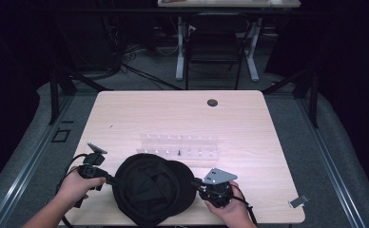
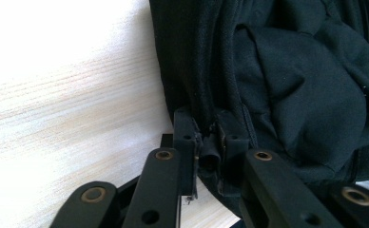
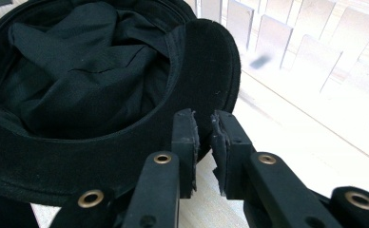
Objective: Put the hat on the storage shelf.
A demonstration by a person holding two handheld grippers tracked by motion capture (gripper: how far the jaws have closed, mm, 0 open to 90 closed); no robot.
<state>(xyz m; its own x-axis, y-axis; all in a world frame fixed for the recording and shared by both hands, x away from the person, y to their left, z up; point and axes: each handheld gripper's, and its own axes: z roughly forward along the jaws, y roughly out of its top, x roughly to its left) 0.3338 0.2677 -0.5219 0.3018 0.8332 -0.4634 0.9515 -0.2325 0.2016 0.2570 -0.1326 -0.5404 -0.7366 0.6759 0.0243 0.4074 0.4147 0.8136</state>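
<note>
No brand, label or readable writing showed anywhere on the black hat, which lay crown-down near the front edge of the tabletop, its hollow facing up and full of crumpled dark lining. The left gripper met the hat's left rim; in the left gripper view its fingers were clenched on a fold of that rim, the cloth pinched in the narrow slot between the pads. The right gripper sat at the hat's right side, by the brim. In the right gripper view its fingers were drawn close with only a thin gap; the brim's edge ran down behind them, and whether cloth was actually caught there was hard to tell. Behind the hat stood a clear rack with rows of small upright pegs, washed out and faint against the pale wood; one small dark piece stood in it, too small to identify. A dark round grommet sat near the far edge, and a small grey item lay at the right front corner, unclear in kind. The person's forearms were cut off by the bottom of the high view, and the room beyond was too dark to make out well.
</note>
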